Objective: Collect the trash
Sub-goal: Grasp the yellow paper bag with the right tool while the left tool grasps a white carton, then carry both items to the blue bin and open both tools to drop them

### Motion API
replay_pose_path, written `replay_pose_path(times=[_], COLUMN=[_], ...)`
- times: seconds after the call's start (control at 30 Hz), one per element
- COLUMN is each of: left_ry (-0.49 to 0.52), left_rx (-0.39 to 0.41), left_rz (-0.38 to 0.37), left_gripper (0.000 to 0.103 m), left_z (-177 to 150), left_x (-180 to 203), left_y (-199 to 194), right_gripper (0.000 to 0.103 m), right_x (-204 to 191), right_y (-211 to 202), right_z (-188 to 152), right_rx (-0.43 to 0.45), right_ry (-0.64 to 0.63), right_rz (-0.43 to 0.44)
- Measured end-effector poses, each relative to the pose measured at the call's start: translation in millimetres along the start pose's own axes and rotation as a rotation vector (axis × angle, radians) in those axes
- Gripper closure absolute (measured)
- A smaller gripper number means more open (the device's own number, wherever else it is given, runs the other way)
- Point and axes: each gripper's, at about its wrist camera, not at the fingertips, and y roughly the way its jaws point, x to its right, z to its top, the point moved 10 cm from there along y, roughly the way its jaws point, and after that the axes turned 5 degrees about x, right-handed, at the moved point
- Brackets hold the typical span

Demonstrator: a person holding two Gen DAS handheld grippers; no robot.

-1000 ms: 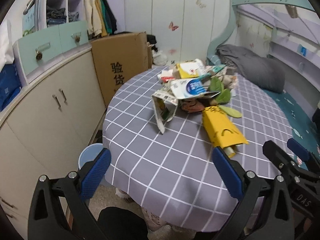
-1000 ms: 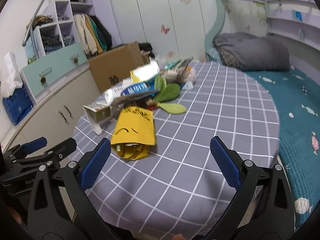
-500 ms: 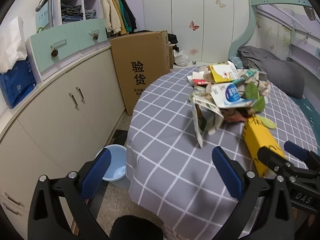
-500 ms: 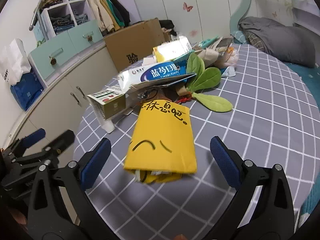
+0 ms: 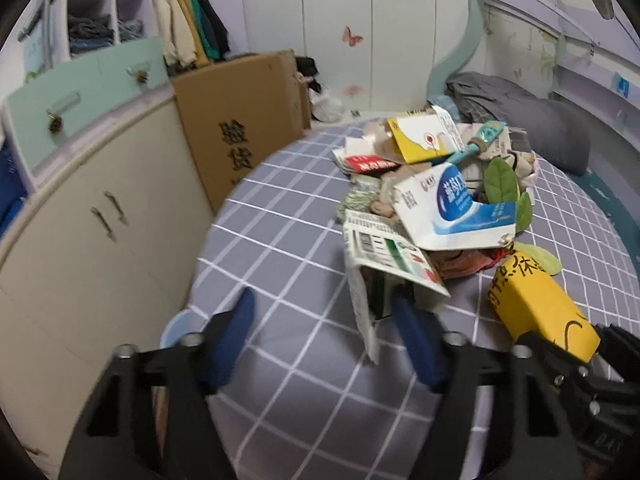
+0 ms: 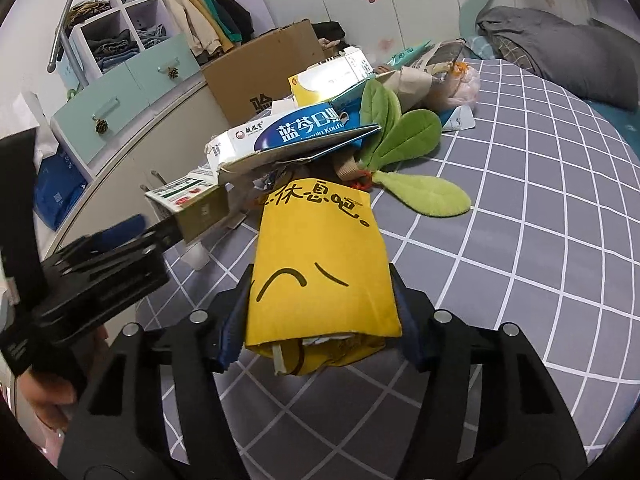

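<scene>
A pile of trash lies on the round table with the grey checked cloth (image 5: 280,240): a white and green carton (image 5: 384,264), a blue and white box (image 5: 452,208), a yellow box (image 5: 424,140) and green leaves (image 6: 408,136). A yellow paper bag (image 6: 320,264) lies at the pile's near end. My right gripper (image 6: 320,320) has closed on the sides of this bag. My left gripper (image 5: 324,336) is open over the cloth, its right finger (image 5: 412,336) by the white and green carton's open end.
A light blue bin (image 5: 176,328) stands on the floor left of the table. Cream cabinets (image 5: 80,220) and a brown cardboard box (image 5: 240,120) line the left side. A bed with a grey pillow (image 5: 532,120) is behind the table.
Both grippers moved forward to the pile. The right jaws narrowed from wide open onto the yellow bag. The left jaws narrowed a little and reached the white and green carton.
</scene>
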Motion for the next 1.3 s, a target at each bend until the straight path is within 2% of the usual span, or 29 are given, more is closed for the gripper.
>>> replay_pose_path(times=[0.03, 0.07, 0.17, 0.43, 0.63, 0.73, 0.87, 1.03, 1.07, 1.2, 1.3], left_ry=[-0.005, -0.015, -0.068, -0.152, -0.211, -0.250, -0.320, -0.407, -0.423, -0.471, -0.484], left_rx=[-0.007, -0.013, 0.001, 0.054, 0.081, 0.097, 0.114, 0.081, 0.071, 0.043, 0.017], left_rz=[-0.010, -0.024, -0.055, -0.093, -0.107, -0.085, -0.013, 0.119, 0.158, 0.237, 0.294], left_gripper=[0.073, 0.091, 0.098, 0.098, 0.098, 0.098, 0.098, 0.098, 0.098, 0.098, 0.098], left_z=[-0.4, -1.1, -2.9, -20.0, -34.6, -39.0, -47.3, -65.5, -68.7, -75.6, -77.8], left_x=[0.7, 1.4, -3.0, -27.0, -53.4, -79.4, -132.5, -215.4, -235.8, -294.5, -333.8], left_y=[2.6, 4.0, -0.6, -39.0, -64.2, -72.7, -78.4, -63.7, -57.9, -39.7, -22.8], right_gripper=[0.046, 0.047, 0.050, 0.052, 0.052, 0.052, 0.052, 0.052, 0.052, 0.051, 0.044], right_x=[0.4, 0.6, -0.1, -20.2, -69.3, -98.6, -153.3, -229.0, -247.8, -289.5, -316.8], right_y=[-1.0, -1.0, -4.0, -20.8, -27.0, -22.4, 0.1, 40.3, 55.3, 110.1, 155.0], right_z=[0.4, 1.4, 2.0, -6.3, -16.7, -15.4, -12.7, -14.3, -16.1, -15.8, -9.4], right_rx=[0.006, 0.008, 0.015, 0.036, 0.020, 0.016, -0.011, -0.044, -0.059, -0.086, -0.085], right_ry=[0.005, 0.006, 0.010, 0.002, -0.058, -0.100, -0.169, -0.259, -0.280, -0.319, -0.323], right_rz=[0.000, -0.001, -0.002, 0.009, 0.074, 0.112, 0.191, 0.286, 0.305, 0.323, 0.338])
